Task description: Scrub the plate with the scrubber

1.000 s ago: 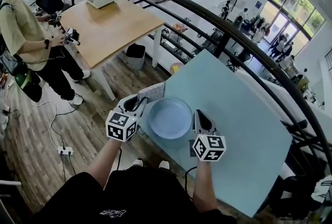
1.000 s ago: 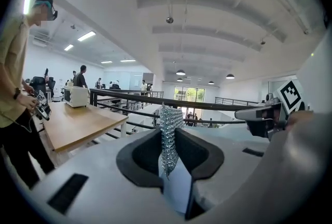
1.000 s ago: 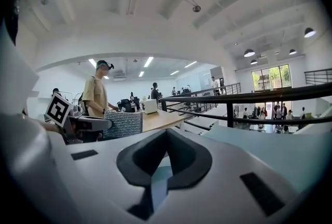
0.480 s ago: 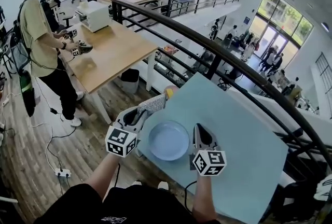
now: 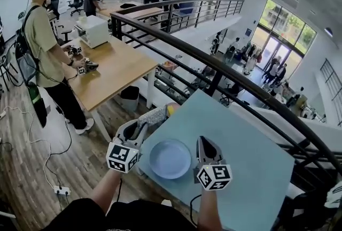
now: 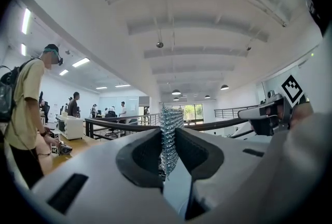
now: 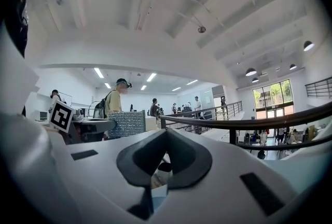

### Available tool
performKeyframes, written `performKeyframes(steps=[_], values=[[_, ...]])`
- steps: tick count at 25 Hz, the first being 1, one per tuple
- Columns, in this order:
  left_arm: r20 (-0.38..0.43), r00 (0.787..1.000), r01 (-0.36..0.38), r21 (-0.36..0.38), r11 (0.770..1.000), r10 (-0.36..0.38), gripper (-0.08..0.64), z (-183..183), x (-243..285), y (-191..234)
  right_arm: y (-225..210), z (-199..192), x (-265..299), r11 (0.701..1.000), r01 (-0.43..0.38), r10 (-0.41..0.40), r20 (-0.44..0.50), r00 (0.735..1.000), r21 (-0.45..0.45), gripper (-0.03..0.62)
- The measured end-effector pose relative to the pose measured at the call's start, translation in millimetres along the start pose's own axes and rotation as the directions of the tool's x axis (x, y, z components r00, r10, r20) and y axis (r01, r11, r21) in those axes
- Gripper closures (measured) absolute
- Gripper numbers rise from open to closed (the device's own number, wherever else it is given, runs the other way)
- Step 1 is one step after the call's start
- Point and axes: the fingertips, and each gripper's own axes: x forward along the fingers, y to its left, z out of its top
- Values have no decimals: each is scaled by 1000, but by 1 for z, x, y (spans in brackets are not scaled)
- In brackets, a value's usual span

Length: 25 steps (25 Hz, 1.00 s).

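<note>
At the far left a person (image 5: 45, 48) is standing beside a wooden table (image 5: 115, 72) with a smooth tan top, where a white boxy appliance (image 5: 93, 29) is sitting. Nearer, the left gripper (image 5: 143, 127) is clamping its dark, ridged pads on the scrubber (image 6: 168, 129), a flat rectangular pad of glittery silver mesh that is standing on edge between the jaws and sticking out past their tips. Just right of it, the plate (image 5: 170, 159), round, shallow and pale blue with a smooth raised rim, is lying on the matte light-blue tabletop (image 5: 240, 144) between the two grippers. The right gripper (image 5: 205, 142) is hovering just beside the plate's right edge, its jaws pressed together with nothing between them. A dark, curved metal railing (image 5: 214, 64) is sweeping behind the blue tabletop.
</note>
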Motion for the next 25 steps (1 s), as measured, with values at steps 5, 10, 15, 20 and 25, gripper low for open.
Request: performKeyframes(steps=[5,10,15,20,25], values=[[40,999,-14,4,1000,14,472,16,4,3,-1,8,2,1000,-4,4,9,1000,-11,586],[35,999,-16,-1,1000,16,472,11,6,-1,-9,8,-1,1000,2,-2,20,1000,-10,586],[28,999,-14,-3,1000,14,472,7,9,-2,-9,4,3,1000,-2,2,15,1000,-17,586],[20,1000,-20,-8,1000,20,471,2,10,2,-6,4,10,999,-18,18,9,1000,-36,586],[27,999,-23,-4,1000,23,471,5,6,2,-4,5,8,999,-15,15,6,1000,-36,586]])
